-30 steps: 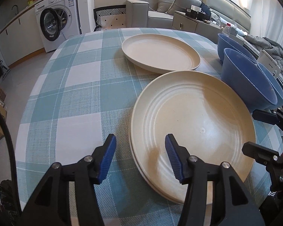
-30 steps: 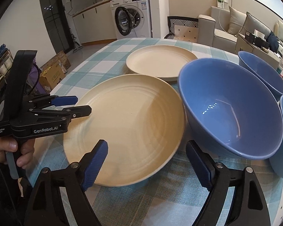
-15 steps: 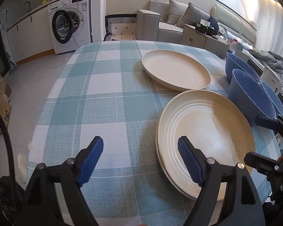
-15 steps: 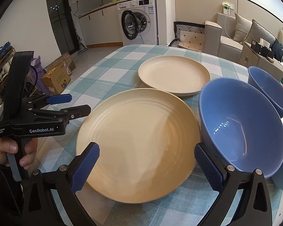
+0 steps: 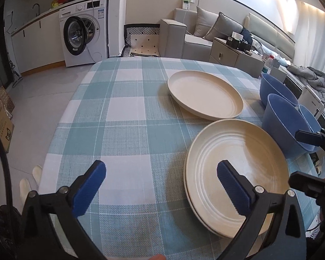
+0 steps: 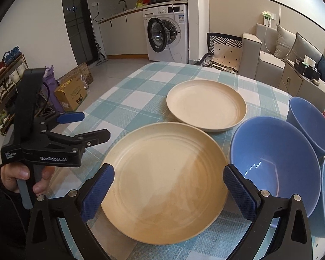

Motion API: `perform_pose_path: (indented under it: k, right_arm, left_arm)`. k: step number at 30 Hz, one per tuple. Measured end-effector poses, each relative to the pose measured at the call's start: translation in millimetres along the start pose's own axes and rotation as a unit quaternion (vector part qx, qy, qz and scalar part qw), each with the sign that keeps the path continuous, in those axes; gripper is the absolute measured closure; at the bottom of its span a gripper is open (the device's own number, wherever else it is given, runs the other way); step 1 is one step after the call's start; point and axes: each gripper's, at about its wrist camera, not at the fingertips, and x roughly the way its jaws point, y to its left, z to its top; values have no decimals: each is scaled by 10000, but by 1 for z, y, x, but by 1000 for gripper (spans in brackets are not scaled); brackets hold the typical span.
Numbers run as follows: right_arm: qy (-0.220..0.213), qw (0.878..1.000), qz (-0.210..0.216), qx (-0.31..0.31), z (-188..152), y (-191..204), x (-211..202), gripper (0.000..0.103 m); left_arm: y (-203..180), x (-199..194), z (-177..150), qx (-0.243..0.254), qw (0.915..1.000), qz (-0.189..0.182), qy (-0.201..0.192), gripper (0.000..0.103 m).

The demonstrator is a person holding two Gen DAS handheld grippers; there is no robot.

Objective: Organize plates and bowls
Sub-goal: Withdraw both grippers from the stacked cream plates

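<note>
Plates and bowls sit on a round table under a teal-and-white checked cloth (image 5: 123, 130). Nearest lies a stack of cream ridged plates (image 6: 162, 182), one plate's rim showing under the top one, both empty. Beyond it, just apart, rests a single cream plate (image 6: 205, 105), also empty. Three blue bowls (image 6: 275, 162) cluster at the stack's right, empty. Both grippers hang over the table holding nothing: the left gripper (image 5: 160, 182) has just been opening and stands wide, and the right gripper (image 6: 168, 188) is likewise spread wide above the stack.
</note>
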Motion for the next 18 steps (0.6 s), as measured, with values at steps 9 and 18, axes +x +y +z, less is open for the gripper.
perform_pose_path:
  k: [9, 18]
  right_arm:
    - [-309, 9994, -102, -147, 29, -20, -28, 1]
    - [-353, 9987, -354, -35, 56, -52, -35, 1]
  left_arm:
    - [0, 0, 19, -77, 9998, 55, -152, 0]
    - [-2, 4, 39, -100, 9996, 118, -245, 0]
